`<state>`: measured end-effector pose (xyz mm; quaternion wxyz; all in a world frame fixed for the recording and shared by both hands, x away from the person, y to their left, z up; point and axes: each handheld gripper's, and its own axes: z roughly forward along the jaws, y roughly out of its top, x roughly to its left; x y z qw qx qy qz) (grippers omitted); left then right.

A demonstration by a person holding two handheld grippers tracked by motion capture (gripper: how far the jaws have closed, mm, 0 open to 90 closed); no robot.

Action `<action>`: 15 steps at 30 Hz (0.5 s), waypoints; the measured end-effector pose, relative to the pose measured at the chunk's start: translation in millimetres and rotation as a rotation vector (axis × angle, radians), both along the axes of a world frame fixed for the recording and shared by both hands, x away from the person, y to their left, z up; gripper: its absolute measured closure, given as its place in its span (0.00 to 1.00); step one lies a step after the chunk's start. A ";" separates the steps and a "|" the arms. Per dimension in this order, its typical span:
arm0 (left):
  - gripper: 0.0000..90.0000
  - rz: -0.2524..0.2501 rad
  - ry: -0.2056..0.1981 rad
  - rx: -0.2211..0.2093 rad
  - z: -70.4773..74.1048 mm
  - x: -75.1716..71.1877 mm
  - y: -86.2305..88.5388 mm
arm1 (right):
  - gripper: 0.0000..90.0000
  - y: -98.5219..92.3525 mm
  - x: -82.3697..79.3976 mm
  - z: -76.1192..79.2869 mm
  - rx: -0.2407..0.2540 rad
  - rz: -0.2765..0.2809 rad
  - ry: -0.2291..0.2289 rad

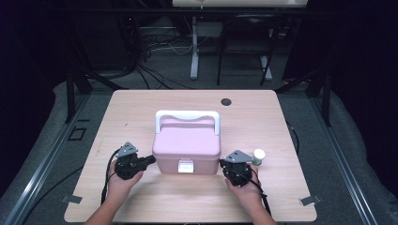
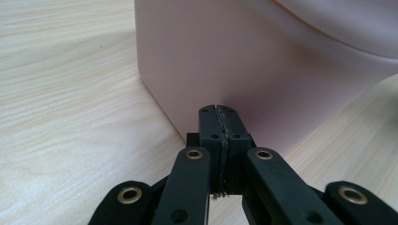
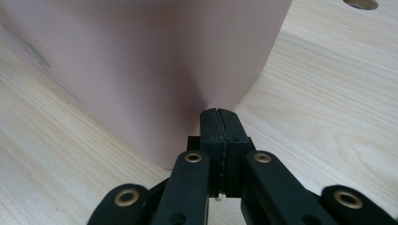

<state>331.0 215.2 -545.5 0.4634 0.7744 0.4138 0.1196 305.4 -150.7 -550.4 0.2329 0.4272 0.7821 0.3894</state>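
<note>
A pink lidded box with a white handle and a white front latch stands in the middle of the wooden table. My left gripper is shut and empty, its tip against the box's left side wall. My right gripper is shut and empty too, its tip at the box's right side wall. In both gripper views the black jaws meet with nothing between them. A small bottle with a white cap stands just right of the right gripper.
A round cable hole lies near the table's far edge. Metal brackets sit at the near corners. Beyond the table are desk legs, cables and a dark frame. Bare wood stretches around the box.
</note>
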 end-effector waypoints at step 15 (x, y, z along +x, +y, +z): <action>1.00 -0.005 0.008 -0.003 0.4 -14.3 -2.6 | 1.00 -2.3 -13.7 3.4 -0.037 0.014 0.014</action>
